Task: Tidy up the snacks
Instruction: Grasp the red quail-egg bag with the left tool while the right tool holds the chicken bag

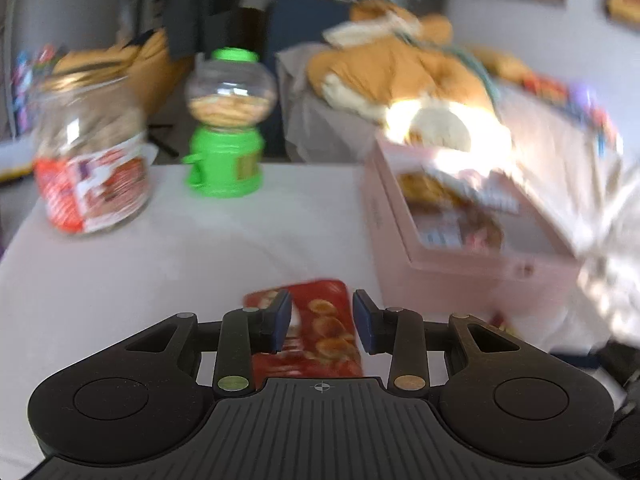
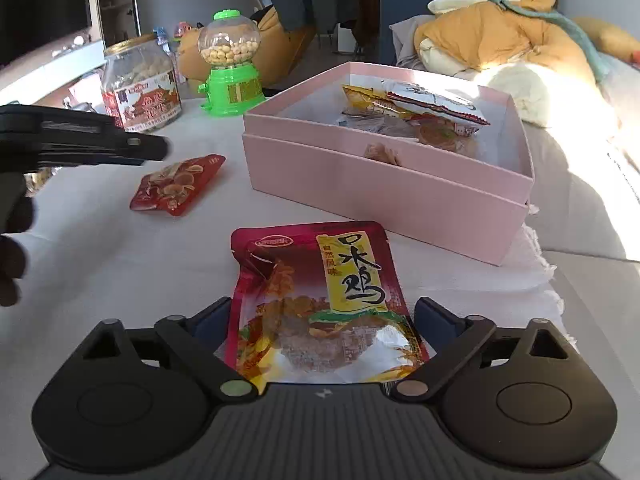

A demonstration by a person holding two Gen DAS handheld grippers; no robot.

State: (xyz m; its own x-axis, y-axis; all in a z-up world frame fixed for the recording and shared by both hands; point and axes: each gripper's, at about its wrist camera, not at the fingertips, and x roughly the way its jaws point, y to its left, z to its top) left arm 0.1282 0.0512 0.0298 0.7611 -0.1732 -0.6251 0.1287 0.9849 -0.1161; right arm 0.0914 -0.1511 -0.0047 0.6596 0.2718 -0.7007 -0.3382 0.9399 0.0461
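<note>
A small red snack packet [image 1: 320, 328] lies flat on the white table; it also shows in the right wrist view [image 2: 176, 186]. My left gripper [image 1: 322, 320] is open, hovering above it with a finger on each side. A larger dark-red chicken snack packet [image 2: 320, 300] lies on the table in front of my right gripper [image 2: 322, 324], which is open wide with a blue pad on each side of the packet's near end. An open pink box [image 2: 380, 184] holds several snack packets; it also shows in the left wrist view [image 1: 460, 272], blurred.
A glass jar of snacks [image 2: 140, 84] and a green candy dispenser [image 2: 232, 64] stand at the table's far left. A bed with an orange plush toy [image 2: 500, 28] lies behind the box. The left gripper's body [image 2: 80, 140] reaches in from the left.
</note>
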